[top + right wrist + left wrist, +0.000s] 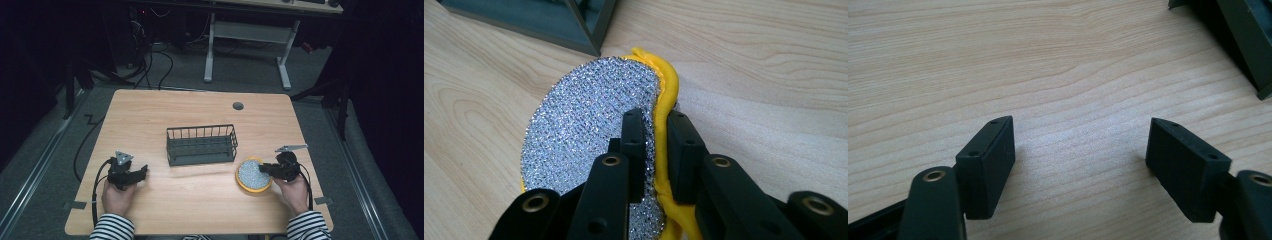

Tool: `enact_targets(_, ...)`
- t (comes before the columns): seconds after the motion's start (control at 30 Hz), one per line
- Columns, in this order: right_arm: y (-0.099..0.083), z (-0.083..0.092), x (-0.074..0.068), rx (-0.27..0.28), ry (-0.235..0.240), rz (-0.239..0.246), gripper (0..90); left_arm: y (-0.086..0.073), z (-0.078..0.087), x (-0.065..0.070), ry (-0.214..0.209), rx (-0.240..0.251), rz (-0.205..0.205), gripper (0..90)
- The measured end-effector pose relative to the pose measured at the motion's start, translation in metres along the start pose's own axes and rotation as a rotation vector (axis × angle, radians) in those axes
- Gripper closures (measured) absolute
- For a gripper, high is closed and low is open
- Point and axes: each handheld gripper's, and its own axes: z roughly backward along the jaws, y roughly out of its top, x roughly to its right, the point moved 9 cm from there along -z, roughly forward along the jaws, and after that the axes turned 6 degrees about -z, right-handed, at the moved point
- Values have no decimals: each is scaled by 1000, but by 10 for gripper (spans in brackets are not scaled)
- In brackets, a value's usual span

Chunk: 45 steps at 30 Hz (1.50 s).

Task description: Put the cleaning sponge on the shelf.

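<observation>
A round scrub pad [254, 174] with a silver glittery face [589, 125] and a yellow rim [668, 90] lies on the wooden table to the right of a dark wire basket [201, 145]. My right gripper [264, 169] is shut on the pad's right edge, its jaws pinching the yellow rim [657, 145] and tilting that edge up. My left gripper [142, 172] rests low over bare wood at the front left, open, with nothing between its jaws [1080, 145].
The wire basket stands empty at the table's middle; its corner shows at the top right of the left gripper view [1248, 40] and at the top of the right gripper view [574, 25]. A grey cable port [238, 106] sits near the far edge.
</observation>
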Motion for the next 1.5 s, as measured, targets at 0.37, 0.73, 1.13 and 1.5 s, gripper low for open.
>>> enact_targets(0.37, 16, 16, -8, 43, 30, 10, 802, 0, 0, 0, -2, 2, 3, 281)
enact_targets(0.73, 35, 36, -24, 79, 43, 70, 801, 0, 0, 0, -2, 0, 1, 280)
enact_targets(1.13, 54, 53, -42, 128, 77, 115, 801, 0, 0, 0, -3, 0, 1, 280)
enact_targets(1.5, 76, 66, -53, 165, 65, 153, 801, 0, 0, 0, -1, 0, 2, 282)
